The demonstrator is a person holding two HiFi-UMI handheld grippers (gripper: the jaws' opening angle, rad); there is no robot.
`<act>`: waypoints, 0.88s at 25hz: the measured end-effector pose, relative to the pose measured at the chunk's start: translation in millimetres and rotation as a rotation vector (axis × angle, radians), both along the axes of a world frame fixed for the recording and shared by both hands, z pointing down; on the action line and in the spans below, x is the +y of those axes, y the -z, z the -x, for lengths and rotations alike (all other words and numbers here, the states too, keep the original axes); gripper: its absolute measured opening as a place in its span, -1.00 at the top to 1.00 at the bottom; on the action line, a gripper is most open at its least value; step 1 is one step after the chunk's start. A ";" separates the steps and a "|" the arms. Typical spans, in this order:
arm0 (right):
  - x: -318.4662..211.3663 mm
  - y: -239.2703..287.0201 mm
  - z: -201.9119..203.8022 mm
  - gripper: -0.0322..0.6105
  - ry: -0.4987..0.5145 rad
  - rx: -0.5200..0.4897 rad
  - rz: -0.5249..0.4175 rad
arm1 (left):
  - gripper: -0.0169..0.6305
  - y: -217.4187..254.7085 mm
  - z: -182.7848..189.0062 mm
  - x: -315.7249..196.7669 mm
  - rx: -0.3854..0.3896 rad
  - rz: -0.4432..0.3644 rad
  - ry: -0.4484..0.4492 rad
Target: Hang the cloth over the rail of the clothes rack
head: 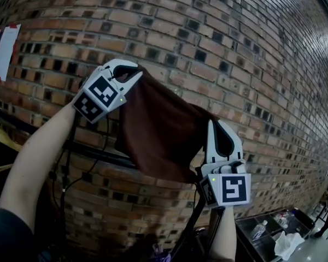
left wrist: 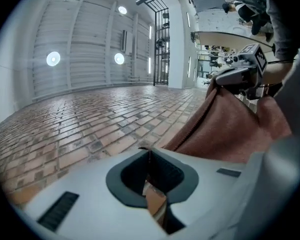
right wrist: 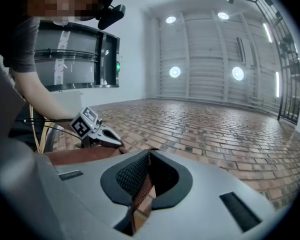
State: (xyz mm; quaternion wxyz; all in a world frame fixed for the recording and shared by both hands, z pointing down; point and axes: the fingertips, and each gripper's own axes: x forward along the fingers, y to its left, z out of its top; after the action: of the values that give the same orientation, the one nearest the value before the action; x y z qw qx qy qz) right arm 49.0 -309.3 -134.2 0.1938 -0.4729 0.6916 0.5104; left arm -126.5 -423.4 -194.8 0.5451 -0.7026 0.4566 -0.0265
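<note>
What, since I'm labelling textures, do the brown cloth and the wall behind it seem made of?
The brown cloth looks like soft, matte fabric, perhaps towelling: it sags in folds and shows a stitched hem. The wall behind it looks like rough, unglazed red-brown brick, with mortar lines between courses.
</note>
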 end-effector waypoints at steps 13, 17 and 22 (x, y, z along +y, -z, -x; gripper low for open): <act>-7.5 -72.2 86.4 0.81 -0.143 0.235 0.081 | 0.85 -62.6 73.4 -9.9 -0.106 -0.009 0.278; -6.2 -77.4 84.0 0.81 -0.127 0.207 0.095 | 0.85 -62.0 76.0 11.3 -0.107 -0.006 0.195; -1.2 -86.2 57.8 0.81 -0.086 0.131 0.128 | 0.86 -84.8 65.2 49.9 -0.212 0.028 0.146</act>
State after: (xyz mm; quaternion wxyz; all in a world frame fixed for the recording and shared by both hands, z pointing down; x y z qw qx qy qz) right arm -8.7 -310.5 -48.0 0.0956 -0.4791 0.7130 0.5029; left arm -191.6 -373.6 -110.0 0.5771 -0.6683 0.4459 -0.1465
